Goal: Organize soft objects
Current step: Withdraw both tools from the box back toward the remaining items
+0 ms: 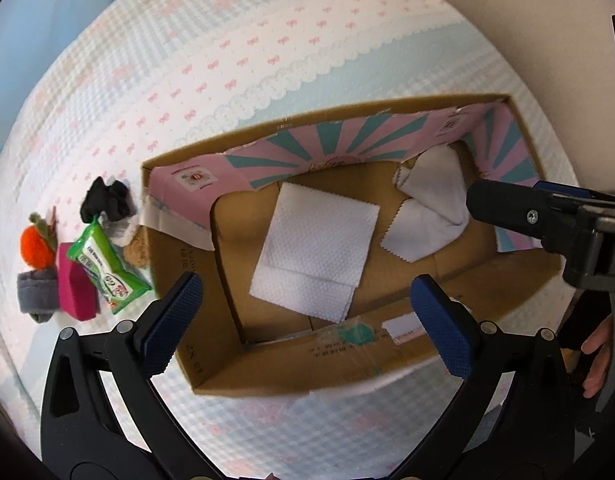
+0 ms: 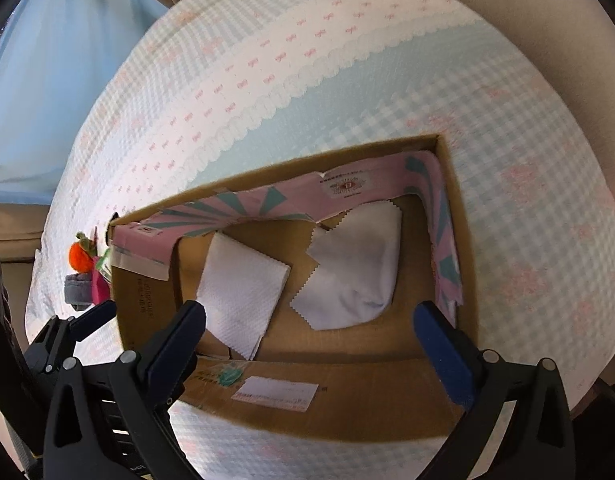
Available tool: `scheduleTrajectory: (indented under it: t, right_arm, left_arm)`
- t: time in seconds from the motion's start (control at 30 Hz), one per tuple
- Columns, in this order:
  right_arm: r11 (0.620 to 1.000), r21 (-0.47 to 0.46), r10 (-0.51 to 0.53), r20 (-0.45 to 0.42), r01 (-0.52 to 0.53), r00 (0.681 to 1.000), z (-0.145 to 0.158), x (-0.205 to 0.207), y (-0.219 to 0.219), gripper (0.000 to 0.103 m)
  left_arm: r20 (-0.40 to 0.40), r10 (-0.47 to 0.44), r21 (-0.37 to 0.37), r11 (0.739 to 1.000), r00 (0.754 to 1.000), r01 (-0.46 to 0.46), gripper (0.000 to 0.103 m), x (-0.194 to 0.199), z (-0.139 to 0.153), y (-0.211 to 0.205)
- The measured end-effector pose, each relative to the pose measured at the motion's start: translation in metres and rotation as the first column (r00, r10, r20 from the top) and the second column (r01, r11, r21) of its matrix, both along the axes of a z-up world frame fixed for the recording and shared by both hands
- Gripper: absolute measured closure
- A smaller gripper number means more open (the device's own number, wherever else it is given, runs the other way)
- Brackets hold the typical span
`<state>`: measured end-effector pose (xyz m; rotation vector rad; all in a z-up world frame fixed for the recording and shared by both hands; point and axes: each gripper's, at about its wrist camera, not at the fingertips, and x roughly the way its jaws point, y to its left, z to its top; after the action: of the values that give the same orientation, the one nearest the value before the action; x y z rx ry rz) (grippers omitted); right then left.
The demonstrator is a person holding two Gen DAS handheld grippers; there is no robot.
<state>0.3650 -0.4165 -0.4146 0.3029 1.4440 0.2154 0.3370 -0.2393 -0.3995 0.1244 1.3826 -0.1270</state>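
Both claws hang spread wide and empty over the cardboard box [image 1: 291, 376], which serves as the landmark. Seen from the left wrist camera, the left claw [image 1: 307, 320] straddles the box's near wall, its blue ribbed pads clear of everything. The right claw [image 2: 309, 340] hovers likewise above the box's near wall, one dark finger reaching in over the box's right end in the left view.

Inside the box, flat on its brown floor, lie two soft items: a folded paper towel [image 1: 315, 248], square and dimpled, towards the box's left half, and a white cloth [image 1: 427, 212] with pinked zigzag edges, loosely crumpled, towards the right end. They look dropped in side by side, so each stays flat and reachable. A pink-and-teal printed liner [image 1: 339, 148] lines the far wall.

Outside the box, just beyond its left end on the quilted, checked bedspread [image 1: 267, 40], wait the remaining soft things in a close cluster: a green wipes packet [image 1: 107, 264], glossy and crinkled; a magenta sponge block [image 1: 75, 288]; an orange fuzzy ball [image 1: 35, 248]; a grey felt band [image 1: 35, 292]; and a black bundled fabric [image 1: 105, 198]. Probably these go in next.
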Motion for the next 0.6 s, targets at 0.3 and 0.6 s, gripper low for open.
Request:
scheduleTrajectory:
  t: [0.3,0.6]
  right_arm:
    - [0.999,-0.044,0.015,0.146,-0.009,0.989,0.082,-0.035,0.003,0.000]
    - [0.993,-0.116,0.022,0.370,0.022,0.929,0.183,-0.096,0.022,0.000]
  left_arm:
    - [0.143,0.020,-0.039,0.999,0.990,-0.014,0.000,-0.036,0.077,0.015]
    - [0.352,0.067,-0.062,0.997,0.934,-0.048,0.000,-0.095,0.181,0.052]
